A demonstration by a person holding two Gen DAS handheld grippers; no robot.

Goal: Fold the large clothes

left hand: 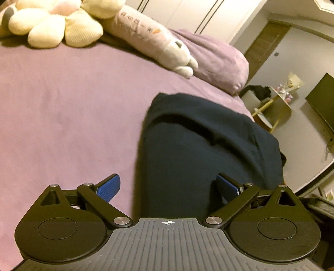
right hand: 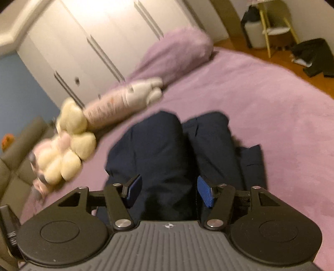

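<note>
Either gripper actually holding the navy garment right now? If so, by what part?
Neither. The left gripper and the right gripper both stand open over the dark navy garment on the purple bed; the pads aren't pressing on the cloth.

Both views are lit by warm, yellowish indoor light that gives everything a faint amber cast. In the left wrist view the brightest patch is the pale wardrobe doors (left hand: 187, 14) at the top; the purple bedsheet (left hand: 62, 104) is evenly lit, with soft shadow under the plush toy (left hand: 52, 23) at upper left. The dark garment (left hand: 198, 146) reads almost black, its folds barely separable. The right wrist view is smeared by motion blur, worst on the plush toy (right hand: 68, 150) at left and the wardrobe doors (right hand: 100, 37), which glare near the top. Fisheye bending curves straight lines toward the corners, which darken.
</note>
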